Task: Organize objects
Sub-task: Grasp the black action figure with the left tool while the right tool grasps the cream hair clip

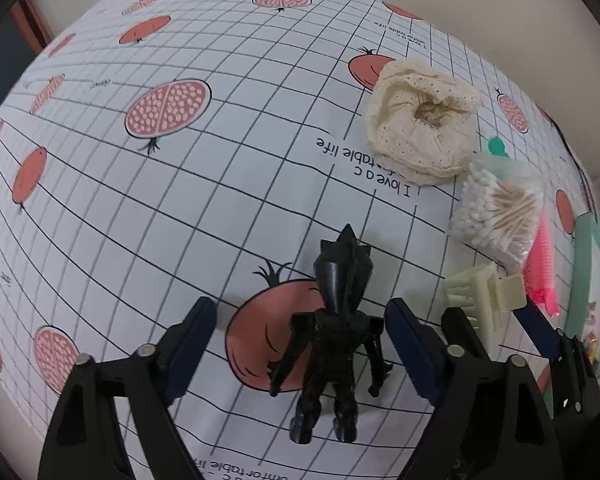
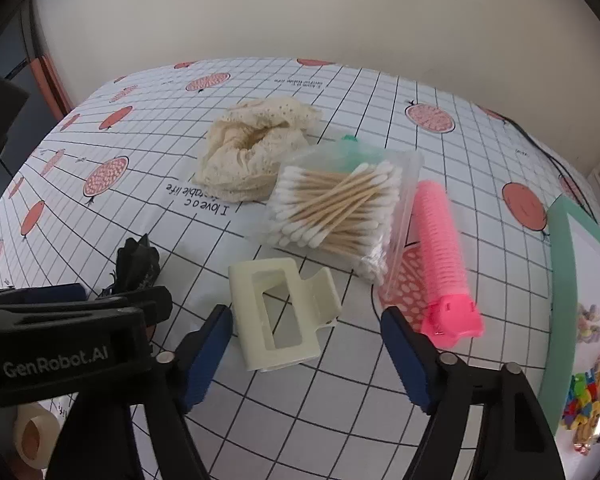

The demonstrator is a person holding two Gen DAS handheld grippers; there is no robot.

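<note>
Both tools spread wide, each framing one item on the bench.

My left tool [image 1: 300,344] has its jaws wide around the black spiky plastic figurine [image 1: 336,320], which lies flat between them, untouched, feet toward me. My right tool [image 2: 306,354] is equally wide, with the cream plastic hair claw clip [image 2: 280,312] between its pads and apart from them. I judge both are lined up for pickup. Beyond sit the cream lace scrunchie [image 2: 256,152], the clear bag of cotton swabs [image 2: 336,208] and the pink hair roller [image 2: 444,256], clustered together on the grid-patterned bench [image 2: 100,208].
</note>
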